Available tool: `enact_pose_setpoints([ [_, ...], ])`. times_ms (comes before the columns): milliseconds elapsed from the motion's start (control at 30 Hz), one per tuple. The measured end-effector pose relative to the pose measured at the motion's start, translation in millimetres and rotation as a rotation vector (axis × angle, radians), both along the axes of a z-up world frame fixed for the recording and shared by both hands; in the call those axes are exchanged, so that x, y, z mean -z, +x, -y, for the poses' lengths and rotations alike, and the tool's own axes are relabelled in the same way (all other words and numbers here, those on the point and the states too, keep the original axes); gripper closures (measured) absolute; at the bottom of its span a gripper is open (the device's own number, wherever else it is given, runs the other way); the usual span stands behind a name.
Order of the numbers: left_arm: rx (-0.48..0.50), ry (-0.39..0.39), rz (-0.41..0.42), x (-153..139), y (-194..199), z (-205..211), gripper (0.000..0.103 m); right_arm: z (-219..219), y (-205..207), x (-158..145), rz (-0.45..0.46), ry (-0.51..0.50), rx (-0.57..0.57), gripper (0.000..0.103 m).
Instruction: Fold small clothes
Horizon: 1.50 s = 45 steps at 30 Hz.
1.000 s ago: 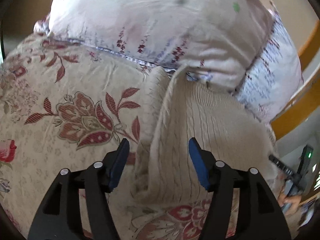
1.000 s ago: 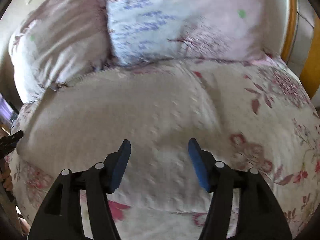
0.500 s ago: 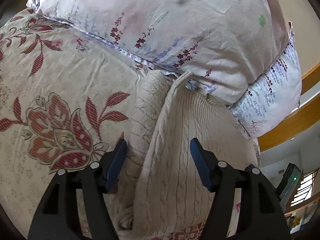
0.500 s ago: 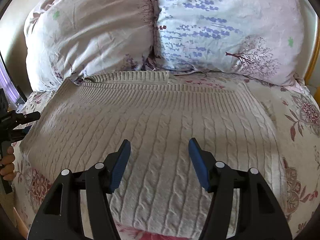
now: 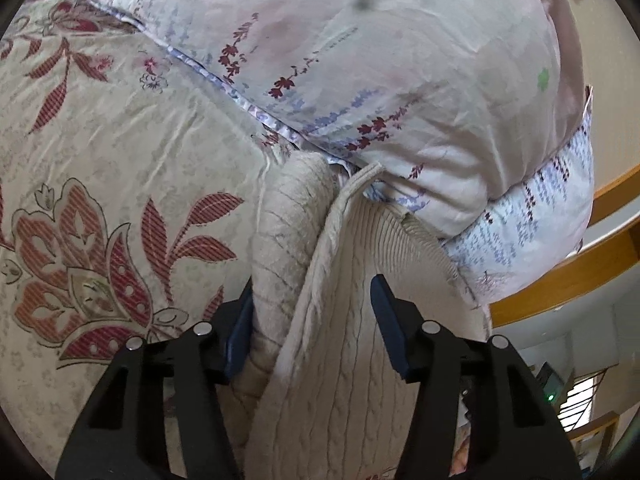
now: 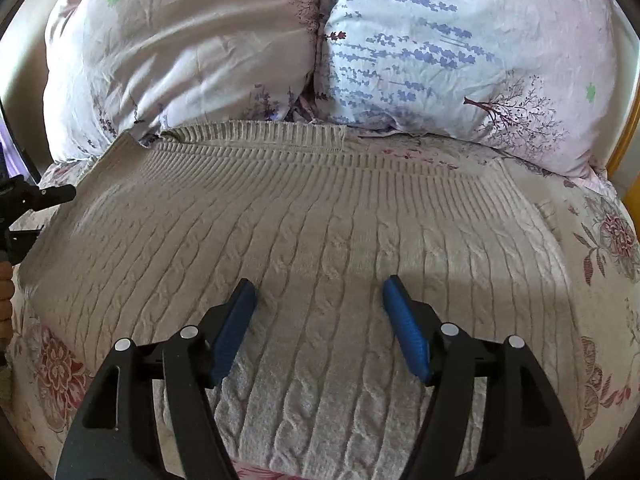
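Observation:
A cream cable-knit sweater lies spread flat on the bed, its ribbed hem against the pillows. In the left wrist view its side edge stands up as a ridge beside a rolled sleeve. My left gripper straddles that ridge, and its jaws are closing. The left finger rests against the sleeve roll, while the right finger stands clear of the knit. My right gripper hovers over the middle of the sweater. Its jaws are opening and nothing is between them. The left gripper also shows at the sweater's left side.
Two floral pillows lean at the head of the bed, right behind the sweater. A flower-patterned bedsheet surrounds it. The wooden bed frame runs along the right. A person's hand shows at the left edge.
My left gripper has rolled and come closer to the sweater's raised edge, and its jaws have narrowed. My right gripper has settled over the sweater's middle with slightly wider jaws.

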<state>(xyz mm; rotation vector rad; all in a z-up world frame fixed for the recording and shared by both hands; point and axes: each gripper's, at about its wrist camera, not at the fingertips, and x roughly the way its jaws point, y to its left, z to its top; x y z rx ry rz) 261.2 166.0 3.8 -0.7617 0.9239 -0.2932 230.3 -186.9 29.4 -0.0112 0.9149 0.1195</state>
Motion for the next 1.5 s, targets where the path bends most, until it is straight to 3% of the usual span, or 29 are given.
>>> enact_pose_setpoints([
  [133, 0.001, -0.004, -0.005, 0, 4, 3, 0.052, -1, -1, 1, 0.006, 0.003, 0.003, 0.034],
  [233, 0.024, -0.047, -0.047, 8, 11, 8, 0.077, -1, -2, 1, 0.007, 0.006, 0.000, 0.034],
  [400, 0.026, -0.132, -0.033, 4, 11, 6, 0.085, 0, -3, 1, 0.009, 0.008, -0.005, 0.034],
  [600, 0.054, -0.179, 0.052, -27, 5, 21, 0.088, -1, -4, 2, 0.011, 0.010, -0.007, 0.033],
  [767, 0.122, -0.193, 0.155, -62, -3, 56, 0.089, 14, -14, -5, 0.015, 0.101, 0.003, 0.033],
  [1000, 0.217, -0.267, 0.199, -90, 3, 121, 0.089, 57, -43, -12, 0.059, 0.161, 0.077, 0.033],
  [1300, 0.350, -0.300, 0.178, -97, 11, 236, 0.090, 140, -81, -11, 0.139, 0.242, 0.236, 0.033],
  [1433, 0.468, -0.299, 0.058, -63, 18, 308, 0.087, 178, -91, 0, 0.119, 0.296, 0.333, 0.033],
  [1500, 0.519, -0.332, -0.033, -42, 21, 331, 0.077, 190, -93, 3, 0.106, 0.313, 0.360, 0.033],
])
